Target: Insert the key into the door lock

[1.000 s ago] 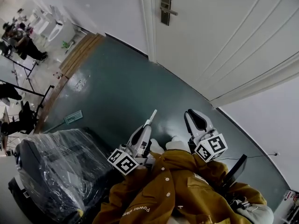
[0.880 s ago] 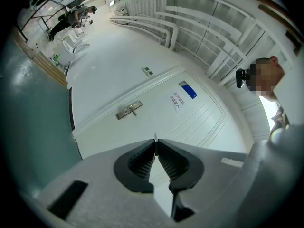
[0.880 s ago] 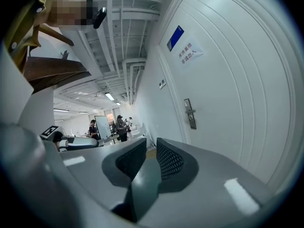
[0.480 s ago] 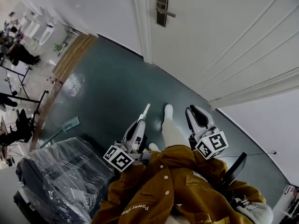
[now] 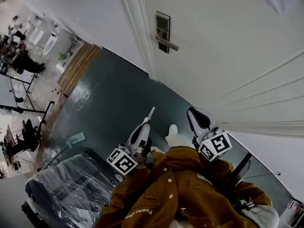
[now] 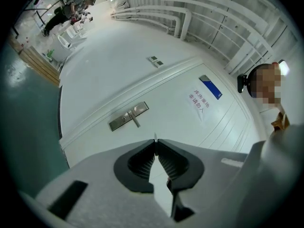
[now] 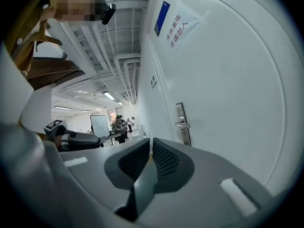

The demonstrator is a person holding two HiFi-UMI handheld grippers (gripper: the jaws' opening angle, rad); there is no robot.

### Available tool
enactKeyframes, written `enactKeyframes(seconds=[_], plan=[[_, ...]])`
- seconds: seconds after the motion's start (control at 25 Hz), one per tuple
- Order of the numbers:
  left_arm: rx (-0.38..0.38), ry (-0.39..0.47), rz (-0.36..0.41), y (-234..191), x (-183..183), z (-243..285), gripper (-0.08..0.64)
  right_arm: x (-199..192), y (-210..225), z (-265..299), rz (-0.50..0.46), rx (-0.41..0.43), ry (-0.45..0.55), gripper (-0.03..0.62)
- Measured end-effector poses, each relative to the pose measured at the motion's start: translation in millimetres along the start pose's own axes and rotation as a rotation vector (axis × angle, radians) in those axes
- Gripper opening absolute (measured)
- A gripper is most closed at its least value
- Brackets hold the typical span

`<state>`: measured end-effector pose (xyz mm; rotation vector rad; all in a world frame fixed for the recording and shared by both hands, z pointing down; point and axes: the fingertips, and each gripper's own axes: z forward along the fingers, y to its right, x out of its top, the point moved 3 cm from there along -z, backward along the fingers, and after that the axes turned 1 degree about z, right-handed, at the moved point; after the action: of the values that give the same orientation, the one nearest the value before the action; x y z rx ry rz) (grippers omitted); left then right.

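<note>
The left gripper (image 5: 146, 125) has its jaws clamped on the key (image 5: 151, 113), which pokes out past the tips as a thin pale blade. From the left gripper view you only get the key (image 6: 155, 138) edge-on, a sliver pinched right where the two dark pads of the left gripper (image 6: 156, 147) meet.

The right gripper (image 5: 193, 113) isn't carrying anything. In its own view the right gripper (image 7: 150, 145) has its pads drawn together with just a hairline slit between them and nothing in it.

The door lock (image 5: 162, 26) is a dark metal plate on the white door (image 5: 228, 56), close to the door's left edge by the frame, with a lever handle (image 5: 168, 44) sticking out of it. The key is well apart from it, no contact at all. Both grippers are held out in front of the person's brown jacket (image 5: 180, 194) over the teal floor (image 5: 114, 99), with a white shoe (image 5: 173, 129) showing between them.

In the left gripper view the door lock (image 6: 128, 117) sits up and left of the jaw tips, and there's a paper notice (image 6: 199, 103) further right on the door. In the right gripper view the door lock (image 7: 182, 122) is just right of the tips.
</note>
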<state>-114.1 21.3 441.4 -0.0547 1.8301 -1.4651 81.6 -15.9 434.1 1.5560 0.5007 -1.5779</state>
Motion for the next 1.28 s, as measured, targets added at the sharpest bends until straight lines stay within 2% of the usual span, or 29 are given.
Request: enactKeyframes(seconds=[0.28, 0.48, 0.76, 1.04, 1.16, 1.28], plan=[[0.038, 0.002, -0.037, -23.6, 22.0, 69.0, 0.025, 21.0, 46.9, 52.5, 0.013, 0.029, -0.009, 0.006], [0.023, -0.016, -0.063, -45.4, 42.3, 115.7, 0.024, 29.8, 71.5, 88.7, 0.014, 0.019, -0.016, 0.006], [-0.03, -0.104, -0.12, -80.6, 82.1, 175.3, 0.025, 50.5, 91.9, 139.1, 0.002, -0.062, -0.003, 0.006], [-0.064, -0.214, -0.17, -121.2, 119.2, 218.3, 0.025, 71.4, 100.5, 178.4, -0.015, -0.198, 0.013, 0.006], [-0.022, -0.253, -0.184, -149.1, 127.9, 232.6, 0.025, 76.6, 99.1, 191.4, -0.044, -0.224, 0.007, 0.006], [0.047, -0.271, -0.277, -173.2, 123.4, 245.4, 0.025, 78.4, 100.0, 194.7, -0.034, -0.235, -0.009, 0.006]])
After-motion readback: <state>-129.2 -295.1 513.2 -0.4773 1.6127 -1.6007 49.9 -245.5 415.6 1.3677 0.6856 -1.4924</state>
